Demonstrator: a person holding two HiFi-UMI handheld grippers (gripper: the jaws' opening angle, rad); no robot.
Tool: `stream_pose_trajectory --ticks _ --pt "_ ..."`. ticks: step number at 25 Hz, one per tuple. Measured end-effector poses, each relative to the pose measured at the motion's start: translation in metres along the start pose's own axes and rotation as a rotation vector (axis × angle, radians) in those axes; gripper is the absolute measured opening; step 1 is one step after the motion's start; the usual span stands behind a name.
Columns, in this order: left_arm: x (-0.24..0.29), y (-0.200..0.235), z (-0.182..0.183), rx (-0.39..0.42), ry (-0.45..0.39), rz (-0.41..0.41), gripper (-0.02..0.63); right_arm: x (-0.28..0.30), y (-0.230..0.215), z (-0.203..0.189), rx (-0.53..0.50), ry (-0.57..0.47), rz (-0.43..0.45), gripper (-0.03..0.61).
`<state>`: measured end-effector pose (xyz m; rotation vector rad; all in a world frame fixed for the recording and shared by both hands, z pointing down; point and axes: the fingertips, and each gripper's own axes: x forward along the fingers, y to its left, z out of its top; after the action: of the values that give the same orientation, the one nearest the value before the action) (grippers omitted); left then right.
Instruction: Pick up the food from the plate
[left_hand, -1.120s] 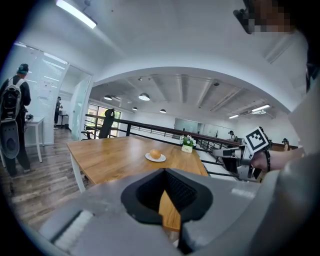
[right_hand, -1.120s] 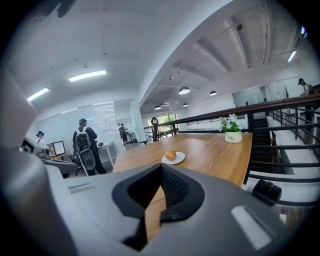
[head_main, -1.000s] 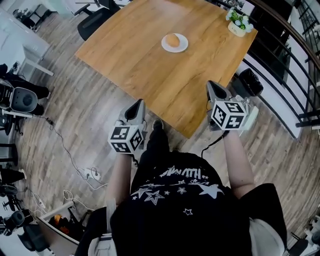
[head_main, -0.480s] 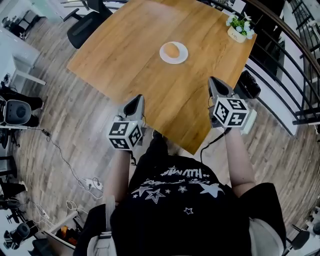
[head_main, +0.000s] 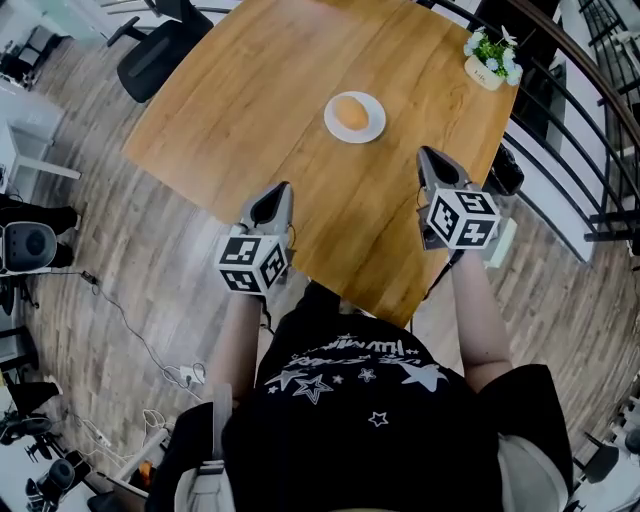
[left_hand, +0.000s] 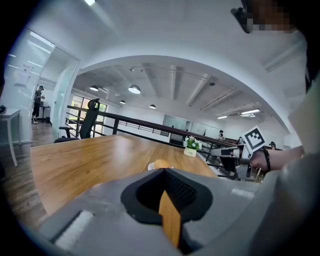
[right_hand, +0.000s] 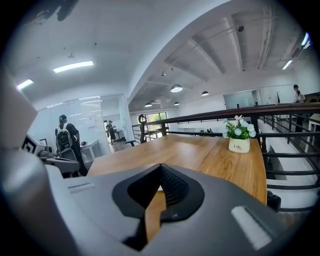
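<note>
A round orange-brown bun (head_main: 350, 112) lies on a small white plate (head_main: 372, 128) near the far middle of the wooden table (head_main: 260, 110). In the left gripper view the bun (left_hand: 161, 164) peeks just over the jaw tips. My left gripper (head_main: 279, 191) is shut and empty, hovering at the table's near left edge. My right gripper (head_main: 428, 154) is also shut and empty, over the near right part of the table, a short way from the plate. The right gripper view has its own jaws (right_hand: 160, 166) covering the plate.
A white pot of flowers (head_main: 490, 62) stands at the table's far right corner. A metal railing (head_main: 590, 130) runs close along the right side. An office chair (head_main: 160, 50) sits at the far left. Cables (head_main: 150, 330) trail on the floor at left.
The person has stepped toward the table. Both grippers have moved forward from the near edge to over the tabletop, closer to the plate. Both stay shut.
</note>
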<state>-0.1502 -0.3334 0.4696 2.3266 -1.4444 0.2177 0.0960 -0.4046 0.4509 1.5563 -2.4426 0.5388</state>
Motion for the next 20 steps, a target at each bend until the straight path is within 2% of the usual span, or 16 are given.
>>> stream_pose_trajectory --ticks 20 --pt "0.053 0.067 0.002 -0.060 0.043 -0.010 0.002 0.117 0.015 -0.002 -0.075 0.093 0.023 0.002"
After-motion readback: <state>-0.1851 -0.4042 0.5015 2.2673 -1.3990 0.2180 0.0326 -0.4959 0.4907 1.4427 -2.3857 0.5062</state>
